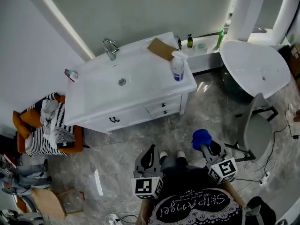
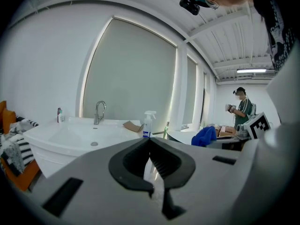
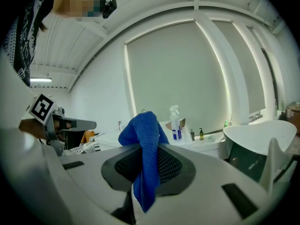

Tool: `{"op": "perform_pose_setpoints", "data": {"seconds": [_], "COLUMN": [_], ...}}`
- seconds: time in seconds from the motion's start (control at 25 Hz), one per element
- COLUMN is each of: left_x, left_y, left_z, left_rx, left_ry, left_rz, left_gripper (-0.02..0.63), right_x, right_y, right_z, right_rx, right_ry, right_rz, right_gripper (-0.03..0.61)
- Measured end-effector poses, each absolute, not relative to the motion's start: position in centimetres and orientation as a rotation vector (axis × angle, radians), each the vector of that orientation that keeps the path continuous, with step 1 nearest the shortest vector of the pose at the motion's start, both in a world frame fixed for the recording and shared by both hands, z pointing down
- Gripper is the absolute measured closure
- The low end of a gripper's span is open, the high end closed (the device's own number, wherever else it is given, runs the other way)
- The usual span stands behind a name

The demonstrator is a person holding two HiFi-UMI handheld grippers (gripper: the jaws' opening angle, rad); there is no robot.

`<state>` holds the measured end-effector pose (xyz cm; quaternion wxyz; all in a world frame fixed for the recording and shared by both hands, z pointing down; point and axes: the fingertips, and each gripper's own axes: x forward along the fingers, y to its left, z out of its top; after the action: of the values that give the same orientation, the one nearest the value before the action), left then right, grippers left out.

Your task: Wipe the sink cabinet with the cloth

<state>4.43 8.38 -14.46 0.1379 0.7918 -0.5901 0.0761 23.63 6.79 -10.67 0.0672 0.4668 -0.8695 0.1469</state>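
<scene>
The white sink cabinet (image 1: 136, 112) stands ahead of me across the marble floor, with a basin and a chrome faucet (image 1: 110, 48) on top. A blue cloth (image 1: 201, 137) is bunched at the tip of my right gripper (image 1: 202, 143), which is shut on it. In the right gripper view the cloth (image 3: 143, 135) rises above the jaws and hangs down between them. My left gripper (image 1: 149, 154) is held low beside it, shut with nothing in it; its tips meet in the left gripper view (image 2: 150, 140). Both grippers are well short of the cabinet.
A spray bottle (image 1: 177, 68) and a cardboard piece (image 1: 161, 48) sit on the cabinet's right end. A white bathtub (image 1: 255, 69) and a grey chair (image 1: 255, 130) are at the right. An orange seat with striped cloth (image 1: 47, 130) stands left. Another person (image 2: 242, 108) stands far off.
</scene>
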Motion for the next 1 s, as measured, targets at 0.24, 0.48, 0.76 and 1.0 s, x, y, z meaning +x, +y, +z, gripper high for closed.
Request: {"op": "perform_pose_setpoints", "data": {"seconds": [0.24, 0.48, 0.76, 1.0], "left_x": [2.7, -0.5, -2.5, -1.9], "left_y": [7.9, 7.3, 6.3, 5.9], "left_z": [-14.1, -14.4, -14.8, -14.6], "left_rx": [2.281, 2.249, 2.255, 2.294], "left_ry": [-1.711, -1.721, -1.713, -1.671], "left_rz": [0.213, 0.226, 0.239, 0.244], "left_gripper": [0.609, 0.609, 0.609, 0.609], "right_x": [22.1, 18.7, 15.7, 14.9], "right_y": [6.1, 4.7, 3.6, 2.8], "right_z": [-10.5, -10.6, -10.9, -10.7], "right_rx": [1.403, 1.389, 1.351, 1.310], "right_ry": [-2.613, -2.628, -2.657, -2.663], "right_rz": [0.438, 0.521, 0.559, 0.560], "right_gripper": [0.519, 0.520, 0.520, 0.520]}}
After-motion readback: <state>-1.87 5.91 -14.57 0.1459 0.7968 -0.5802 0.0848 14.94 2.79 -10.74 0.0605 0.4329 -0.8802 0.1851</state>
